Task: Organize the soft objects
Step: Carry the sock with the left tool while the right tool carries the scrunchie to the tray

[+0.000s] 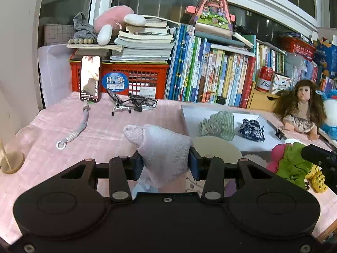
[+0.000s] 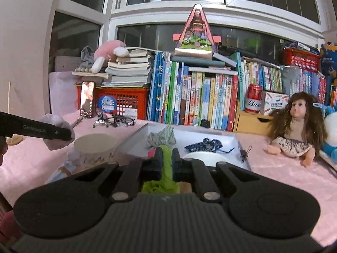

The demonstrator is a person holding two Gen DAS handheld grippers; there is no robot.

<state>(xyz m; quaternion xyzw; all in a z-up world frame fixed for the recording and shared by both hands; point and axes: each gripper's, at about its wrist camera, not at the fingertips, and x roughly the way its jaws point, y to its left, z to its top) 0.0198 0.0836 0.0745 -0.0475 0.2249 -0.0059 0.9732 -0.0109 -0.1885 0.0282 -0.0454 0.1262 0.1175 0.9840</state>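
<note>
My left gripper [image 1: 165, 162] is shut on a pale pink sock [image 1: 162, 145] and holds it above the pink tablecloth; it also shows at the left of the right wrist view [image 2: 55, 135]. My right gripper [image 2: 167, 164] is shut on a green and pink cloth [image 2: 166, 162], which shows in the left wrist view [image 1: 292, 162] with a yellow dotted piece. A white tray [image 1: 189, 118] holds a green striped cloth [image 1: 219, 124] and a dark blue patterned cloth [image 1: 251, 129]; both show in the right wrist view too [image 2: 162, 138] [image 2: 203, 144].
A cream paper cup [image 2: 94, 149] stands left of the tray. A doll [image 2: 294, 124] sits at the right. A phone [image 1: 90, 78], a red crate [image 1: 137, 78], glasses [image 1: 134, 103] and a row of books [image 1: 210, 73] line the back. A keyring strap [image 1: 73, 132] lies at the left.
</note>
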